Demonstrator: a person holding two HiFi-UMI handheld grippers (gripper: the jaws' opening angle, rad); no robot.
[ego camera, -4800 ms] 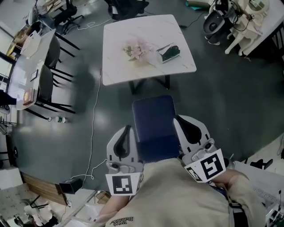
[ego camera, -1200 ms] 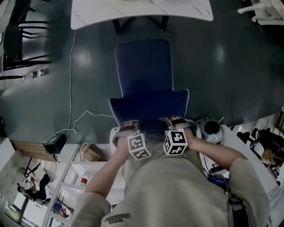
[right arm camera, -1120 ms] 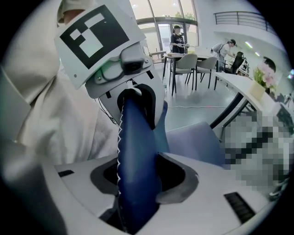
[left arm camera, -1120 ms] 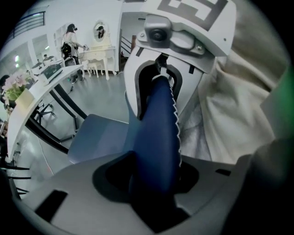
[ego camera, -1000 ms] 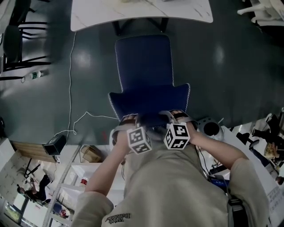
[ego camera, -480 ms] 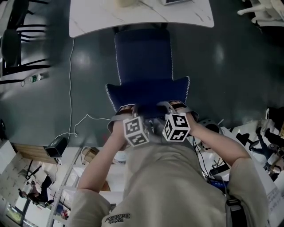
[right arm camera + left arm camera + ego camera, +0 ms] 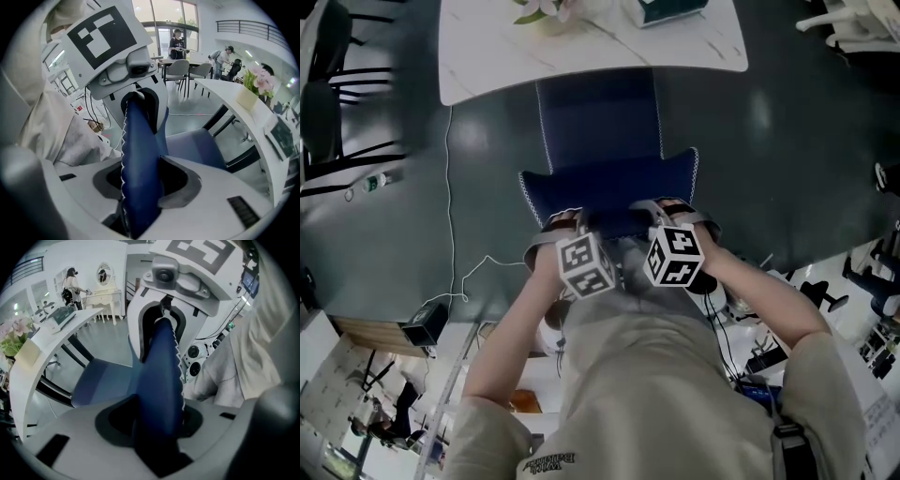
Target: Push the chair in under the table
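Closest to the person, the left tongs (image 7: pixel 564 223) and the right tongs (image 7: pixel 677 212) sat side by side, each clamped on the top edge of the backrest (image 7: pixel 609 183) of the blue chair (image 7: pixel 598 117). Farther off, the front of the chair's seat lay beneath the near edge of the white worktop (image 7: pixel 581 52). Flowers (image 7: pixel 536 9) stood at the worktop's far side.
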